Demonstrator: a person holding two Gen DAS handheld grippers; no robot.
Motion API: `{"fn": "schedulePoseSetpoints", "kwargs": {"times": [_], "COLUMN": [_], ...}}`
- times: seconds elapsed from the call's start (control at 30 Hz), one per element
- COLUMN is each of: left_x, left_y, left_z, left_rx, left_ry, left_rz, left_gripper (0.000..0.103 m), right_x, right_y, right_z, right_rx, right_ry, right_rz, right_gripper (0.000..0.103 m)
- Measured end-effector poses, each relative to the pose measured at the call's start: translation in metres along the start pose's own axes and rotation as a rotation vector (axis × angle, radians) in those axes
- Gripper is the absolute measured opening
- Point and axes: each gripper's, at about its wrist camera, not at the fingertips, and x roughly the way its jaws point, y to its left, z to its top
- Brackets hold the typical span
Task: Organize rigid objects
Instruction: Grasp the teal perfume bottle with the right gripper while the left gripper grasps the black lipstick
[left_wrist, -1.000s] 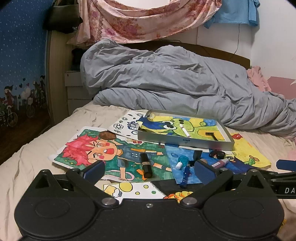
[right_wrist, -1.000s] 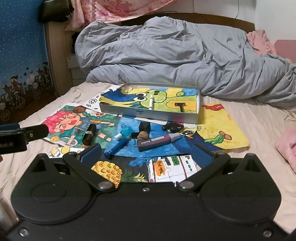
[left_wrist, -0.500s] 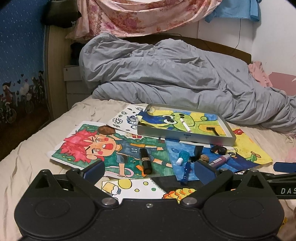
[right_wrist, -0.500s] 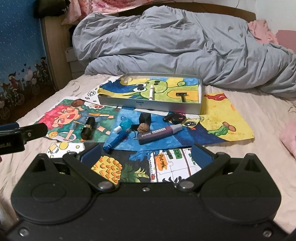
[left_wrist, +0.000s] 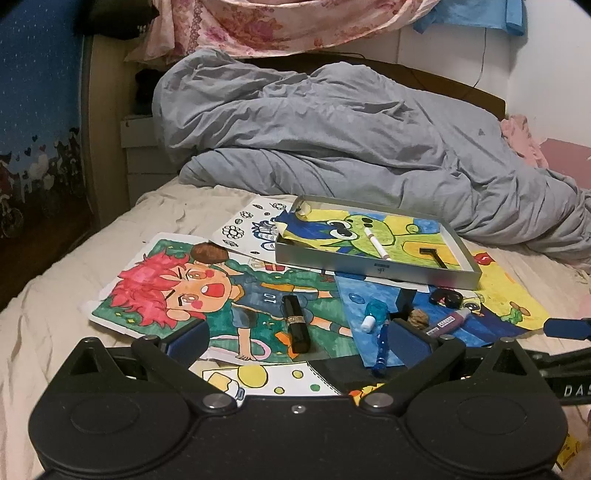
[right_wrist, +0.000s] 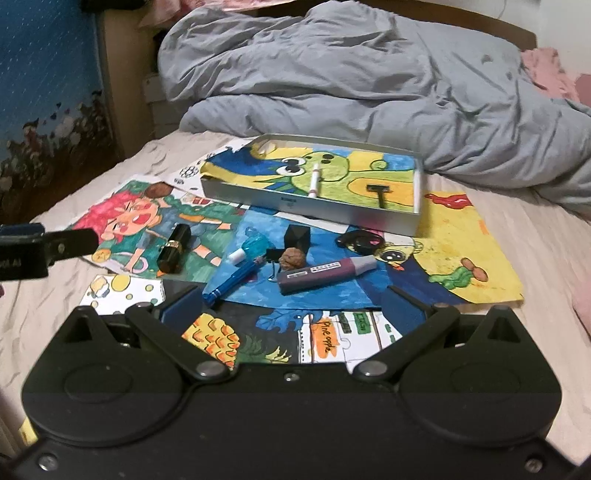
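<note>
Grey metal tray (right_wrist: 310, 206) sits at frame centre holding two items; both grippers, left (left_wrist: 299, 338) and right (right_wrist: 293, 308), gape empty before loose items, the purple marker (right_wrist: 325, 273) likely next.

The open, empty left claw (left_wrist: 297, 338) hovers over a black lipstick (left_wrist: 296, 323) near a tray (left_wrist: 373, 269).

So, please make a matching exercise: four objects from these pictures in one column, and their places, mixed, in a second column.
Things:
1. white marker
2. black lipstick tube
3. purple marker
4. walnut

Places:
A. on the red-haired character drawing
B. inside the metal tray
C. right behind the purple marker
D. on the blue drawing, nearest the right gripper

Pairs: 1-B, 2-A, 3-D, 4-C
</note>
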Motion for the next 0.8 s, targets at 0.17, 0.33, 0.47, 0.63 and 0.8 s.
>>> {"fn": "schedulePoseSetpoints", "kwargs": {"times": [0.17,0.33,0.47,0.63,0.8], "left_x": [0.018,0.043,0.067,0.099,0.125], "left_y": [0.001,0.003,0.014,0.031,0.039], "left_z": [0.003,0.018,0.026,0.028,0.026], "left_rx": [0.025,0.081,0.087,0.028,-0.012], "left_ry": [0.040,0.041,0.044,0.092,0.143], "left_rz": [-0.021,-0.043,-0.054,-0.074,-0.103], "left_gripper": [0.102,0.102,0.102,0.102,0.102], "right_x": [0.014,0.036,0.057,0.086,0.120], "right_y": [0.007,0.021,0.029,0.032,0.040], "right_z": [0.004,0.006,0.013,0.022,0.031], "right_rx": [-0.026,-0.105,-0.168,-0.244,-0.338], "right_ry": [0.024,0.034,0.017,0.012,0.030], "right_rz": [0.048,0.085,0.108,0.144,0.212], "right_gripper": [0.103,0.103,0.102,0.102,0.102]}}
